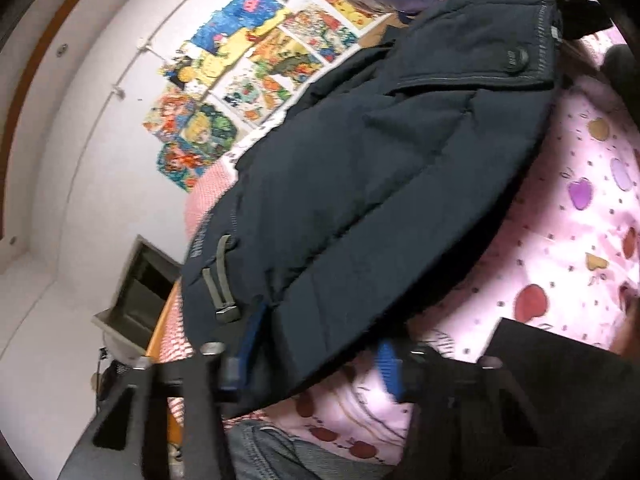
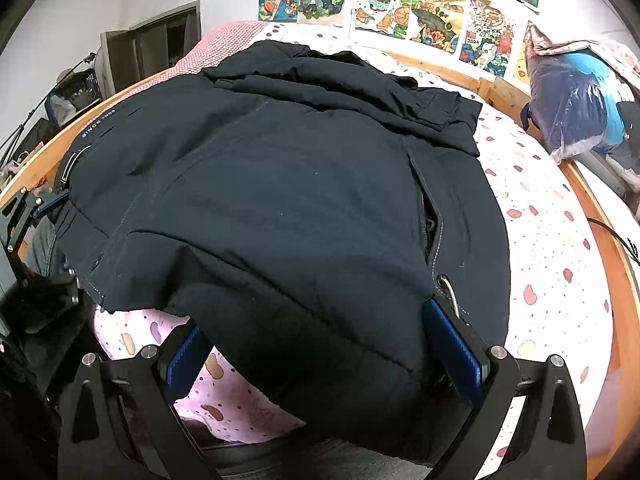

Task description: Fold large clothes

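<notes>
A dark navy padded jacket [image 2: 280, 184] lies spread on a bed with a pink heart-print sheet [image 2: 552, 240]. In the left wrist view my left gripper [image 1: 320, 356] has its blue pads [image 1: 252, 332] narrowed onto the jacket's [image 1: 360, 184] near edge, beside a grey strap with a buckle [image 1: 220, 292]. That same gripper [image 2: 44, 208] shows at the jacket's left corner in the right wrist view. My right gripper [image 2: 320, 350] stands wide at the near hem, which bulges between its fingers. A metal zip pull [image 2: 450, 292] lies by the right pad [image 2: 452, 344].
A wooden bed frame [image 2: 608, 248] rims the mattress. Colourful drawings [image 2: 400, 4] cover the white wall behind. A plastic-wrapped bundle of bedding [image 2: 576, 104] sits at the far right corner. A dark cabinet [image 2: 152, 44] stands beyond the bed's left end. A person's jeans [image 1: 272, 452] are close below.
</notes>
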The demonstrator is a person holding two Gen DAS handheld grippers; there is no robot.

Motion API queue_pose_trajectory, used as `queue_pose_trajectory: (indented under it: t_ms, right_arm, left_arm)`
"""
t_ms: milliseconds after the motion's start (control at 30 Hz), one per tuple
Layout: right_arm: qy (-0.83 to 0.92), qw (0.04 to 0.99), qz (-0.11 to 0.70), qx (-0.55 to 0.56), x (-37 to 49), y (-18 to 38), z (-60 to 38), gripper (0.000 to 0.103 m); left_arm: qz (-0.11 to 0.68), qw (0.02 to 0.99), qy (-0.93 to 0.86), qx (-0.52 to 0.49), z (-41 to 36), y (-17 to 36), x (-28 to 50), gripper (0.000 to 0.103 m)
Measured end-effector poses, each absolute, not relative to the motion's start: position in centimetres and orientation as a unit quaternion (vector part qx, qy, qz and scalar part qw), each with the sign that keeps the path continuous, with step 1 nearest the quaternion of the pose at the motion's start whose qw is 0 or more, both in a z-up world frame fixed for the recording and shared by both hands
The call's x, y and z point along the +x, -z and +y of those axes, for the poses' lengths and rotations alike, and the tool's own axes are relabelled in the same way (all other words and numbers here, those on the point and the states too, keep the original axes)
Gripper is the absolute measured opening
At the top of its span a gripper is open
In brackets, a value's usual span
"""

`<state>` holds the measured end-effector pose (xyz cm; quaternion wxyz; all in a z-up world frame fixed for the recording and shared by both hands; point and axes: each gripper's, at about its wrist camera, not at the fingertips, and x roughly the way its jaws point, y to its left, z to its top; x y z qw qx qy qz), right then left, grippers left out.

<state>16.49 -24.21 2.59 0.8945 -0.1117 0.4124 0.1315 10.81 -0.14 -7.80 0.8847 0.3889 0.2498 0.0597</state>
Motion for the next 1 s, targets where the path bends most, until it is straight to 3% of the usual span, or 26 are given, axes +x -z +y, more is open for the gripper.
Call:
queue_pose_trajectory:
  t_ms: [333,767,833,867,933,1000]
  right_arm:
    - [-0.136,0.889,0.395,-0.19,14.2,-1.2,-23.2,0.098]
    - [-0.043,0.861,0.35,-0.366,12.3,1.9,-19.7,0.095]
    - [-0.026,0.87,0.328,-0.368,12.2,1.1,-19.7,0.07]
    - [-0.024,0.872,0.323,-0.366,12.1,0.7,-19.7,0.052]
    - [-0.032,0.885,0.317,-0.339,12.1,-0.4,-20.0,0.043]
    - [-0.036,0.896,0.311,-0.315,11.9,-1.3,-20.2,0.025]
  left_arm:
    - [0.212,0.913,-0.048,0.345,1.1,3.4,10.6,0.019]
    - [0.225,0.934,-0.016,0.278,2.4,0.1,11.9,0.013]
    - [0.22,0.936,-0.016,0.275,2.3,0.0,11.5,0.011]
    - [0.215,0.937,-0.018,0.273,2.2,-0.1,11.3,0.011]
    - [0.205,0.942,-0.017,0.267,2.4,-0.6,11.1,0.01]
    - [0.198,0.943,-0.016,0.266,2.3,-1.1,11.1,0.01]
